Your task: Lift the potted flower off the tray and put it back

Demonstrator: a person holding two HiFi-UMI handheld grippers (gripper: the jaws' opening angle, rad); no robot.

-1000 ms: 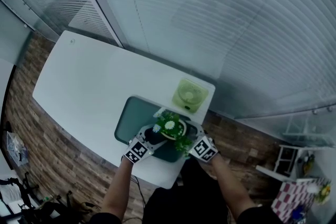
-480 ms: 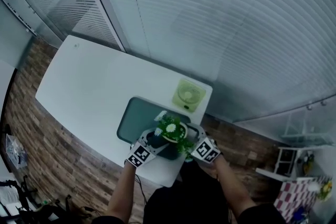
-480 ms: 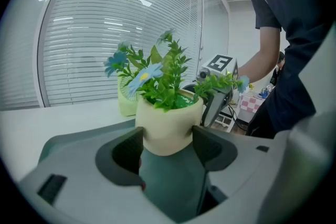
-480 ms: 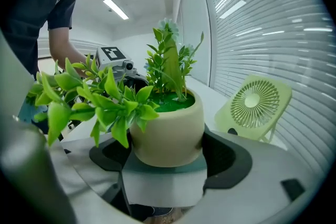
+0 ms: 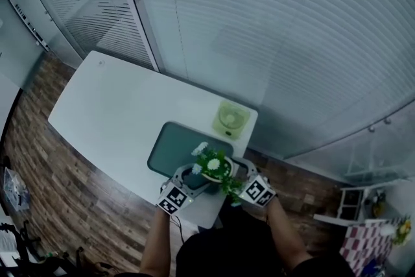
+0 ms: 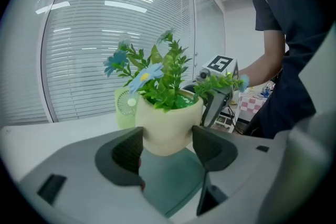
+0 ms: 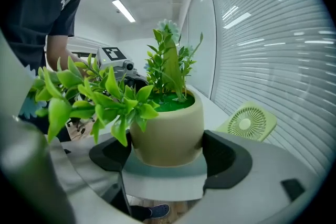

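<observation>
Glass walls w/ white slatted blinds [image 5: 272, 36] back a white rounded-corner worktop [image 5: 110, 107], which stands on a brown wood-plank floor [image 5: 39, 159]. On the worktop's near end lies a dark grey-green rectangular tray [image 5: 167, 144]. A small pale-green desk fan [image 5: 230, 120] sits just beside the tray's far edge. The potted flower [image 6: 169, 120], a cream round pot w/ green plastic leaves and pale blue and white blooms, is upright over the tray's near edge, approx. at the corner closest to the person. The left gripper [image 6: 168, 145] is clamped on the pot, its dark pads pressing the lower wall from either side. The right gripper [image 7: 167, 157] grips the same pot from the opposite side, jaws snug vs. its base, w/ leaves drooping over one jaw. Each gripper view shows the other gripper's marker cube behind the foliage. Can't tell whether the pot's bottom touches the tray or sits just clear of it. The person's forearms [image 5: 159, 240] reach in from the bottom of the head view.
</observation>
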